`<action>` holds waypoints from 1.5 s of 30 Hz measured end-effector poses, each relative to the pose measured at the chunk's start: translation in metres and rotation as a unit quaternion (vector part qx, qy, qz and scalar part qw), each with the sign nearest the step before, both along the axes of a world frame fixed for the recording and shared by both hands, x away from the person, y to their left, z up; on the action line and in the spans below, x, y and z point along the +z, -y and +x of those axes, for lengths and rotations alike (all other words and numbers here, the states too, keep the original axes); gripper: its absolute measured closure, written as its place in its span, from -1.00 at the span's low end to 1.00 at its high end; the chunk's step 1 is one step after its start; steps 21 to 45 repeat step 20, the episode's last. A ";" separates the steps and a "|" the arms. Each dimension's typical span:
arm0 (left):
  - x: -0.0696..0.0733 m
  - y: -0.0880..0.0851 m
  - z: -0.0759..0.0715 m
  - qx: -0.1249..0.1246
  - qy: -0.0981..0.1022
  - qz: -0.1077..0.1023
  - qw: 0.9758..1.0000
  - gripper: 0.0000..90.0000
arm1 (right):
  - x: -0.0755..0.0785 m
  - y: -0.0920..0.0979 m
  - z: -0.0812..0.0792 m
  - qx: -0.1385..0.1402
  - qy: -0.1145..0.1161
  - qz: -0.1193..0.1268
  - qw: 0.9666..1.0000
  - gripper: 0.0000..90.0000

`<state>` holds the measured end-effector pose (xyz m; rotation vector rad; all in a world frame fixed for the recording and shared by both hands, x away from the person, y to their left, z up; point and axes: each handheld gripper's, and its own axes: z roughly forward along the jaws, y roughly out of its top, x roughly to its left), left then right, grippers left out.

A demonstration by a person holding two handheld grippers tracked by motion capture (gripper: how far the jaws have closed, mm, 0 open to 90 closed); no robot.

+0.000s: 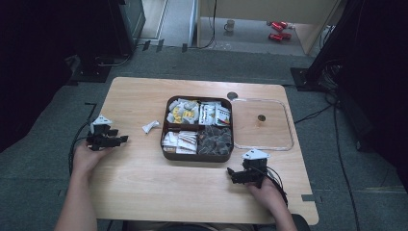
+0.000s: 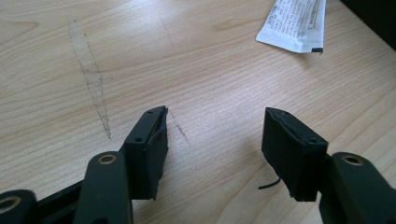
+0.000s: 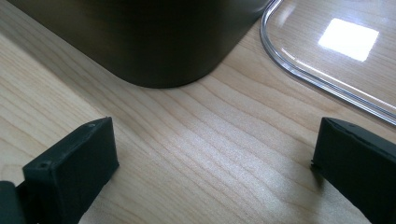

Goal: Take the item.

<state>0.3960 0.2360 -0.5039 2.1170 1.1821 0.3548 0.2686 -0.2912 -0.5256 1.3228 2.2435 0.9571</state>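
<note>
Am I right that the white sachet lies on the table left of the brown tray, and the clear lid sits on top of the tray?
Not quite. The white sachet does lie left of the brown tray, but the clear lid is off it, flat on the table to the tray's right, as the high view shows.

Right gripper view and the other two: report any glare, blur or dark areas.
Right gripper view: a bright square of glare sits on the clear lid, and the brown tray wall is dark and soft. Left gripper view: the wood grain is sharp, the white packet slightly soft. High view: the table is evenly lit, the surroundings at both sides nearly black, the detail coarse.
</note>
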 end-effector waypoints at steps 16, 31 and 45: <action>-0.012 0.005 -0.006 0.011 0.060 0.011 0.998 -0.46 | 0.000 0.000 0.000 0.000 0.000 0.000 1.000 -1.00; -0.012 0.006 -0.006 0.014 0.059 0.012 0.998 -0.49 | 0.000 0.000 0.000 0.000 0.000 0.000 1.000 -1.00; -0.012 0.006 -0.006 0.014 0.059 0.012 0.998 -0.49 | 0.000 0.000 0.000 0.000 0.000 0.000 1.000 -1.00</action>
